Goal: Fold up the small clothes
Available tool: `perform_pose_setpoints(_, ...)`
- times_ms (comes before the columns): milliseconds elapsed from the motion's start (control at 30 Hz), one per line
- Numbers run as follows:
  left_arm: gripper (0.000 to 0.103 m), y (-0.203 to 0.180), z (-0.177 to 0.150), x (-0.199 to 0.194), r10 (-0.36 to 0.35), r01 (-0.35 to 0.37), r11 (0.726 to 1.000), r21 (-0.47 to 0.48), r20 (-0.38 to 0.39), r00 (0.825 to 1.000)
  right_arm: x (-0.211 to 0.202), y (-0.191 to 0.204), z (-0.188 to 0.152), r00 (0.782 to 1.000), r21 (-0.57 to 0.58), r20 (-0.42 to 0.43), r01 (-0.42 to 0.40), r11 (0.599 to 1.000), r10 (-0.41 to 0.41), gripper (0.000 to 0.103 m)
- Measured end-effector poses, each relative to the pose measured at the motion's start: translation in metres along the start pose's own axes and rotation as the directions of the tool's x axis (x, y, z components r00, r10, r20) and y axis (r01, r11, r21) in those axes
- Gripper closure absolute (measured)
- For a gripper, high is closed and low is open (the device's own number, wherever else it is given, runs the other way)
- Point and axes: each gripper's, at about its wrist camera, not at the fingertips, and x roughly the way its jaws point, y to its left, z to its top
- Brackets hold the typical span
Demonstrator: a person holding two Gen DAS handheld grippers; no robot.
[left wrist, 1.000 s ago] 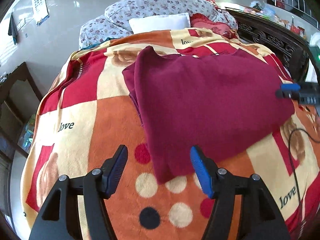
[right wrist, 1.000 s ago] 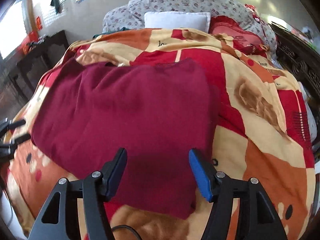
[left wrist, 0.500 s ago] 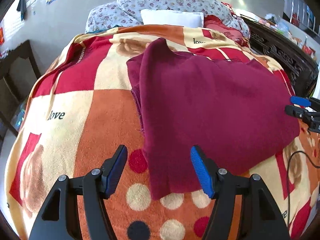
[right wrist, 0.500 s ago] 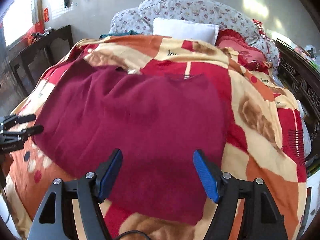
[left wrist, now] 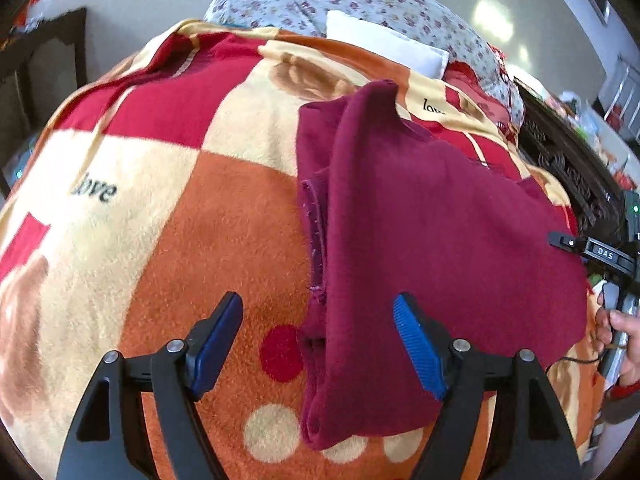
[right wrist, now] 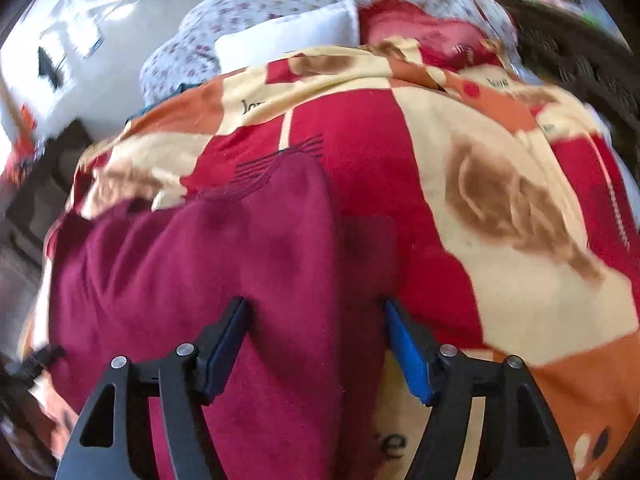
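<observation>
A maroon garment [left wrist: 432,240] lies spread on the patterned blanket [left wrist: 168,184], its left edge folded over. My left gripper [left wrist: 320,344] is open, its jaws straddling the garment's near left edge just above the blanket. My right gripper [right wrist: 316,344] is open and low over the garment [right wrist: 208,264], straddling its right edge. The right gripper also shows at the far right of the left wrist view [left wrist: 596,252], held by a hand.
A white pillow [left wrist: 384,44] and floral bedding [left wrist: 360,0] lie at the head of the bed. Dark carved wood furniture [left wrist: 568,160] stands along the right side. A cable [left wrist: 576,360] lies on the blanket near the right hand.
Both grippers have moved forward and down toward the garment's near edge. The garment looks larger in both views. The grippers stay open.
</observation>
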Motion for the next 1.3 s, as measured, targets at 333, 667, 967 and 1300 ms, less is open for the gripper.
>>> perform_pose_setpoints(333,0.021,0.021,-0.010,0.005,-0.136,0.139,0.985,-0.103,0.036,0.990,-0.043,0.143,0.016,0.983,-0.271,0.178,0.092,0.958,-0.043,0.017)
perform_pose_setpoints(667,0.012,0.023,-0.010,0.009,-0.175,0.179,0.980,-0.083,0.056,0.983,-0.040,0.188,0.015,0.987,-0.303,0.096,-0.093,0.948,0.127,0.017)
perform_pose_setpoints(967,0.006,0.023,-0.012,0.010,-0.208,0.211,0.976,-0.048,0.065,0.976,0.045,0.299,0.004,0.977,-0.412,-0.144,-0.203,0.888,0.156,0.017)
perform_pose_setpoints(1300,0.004,0.031,-0.011,0.011,-0.263,0.268,0.961,-0.071,0.070,0.962,0.111,0.334,0.006,0.992,-0.535,-0.121,-0.036,0.844,-0.034,0.031)
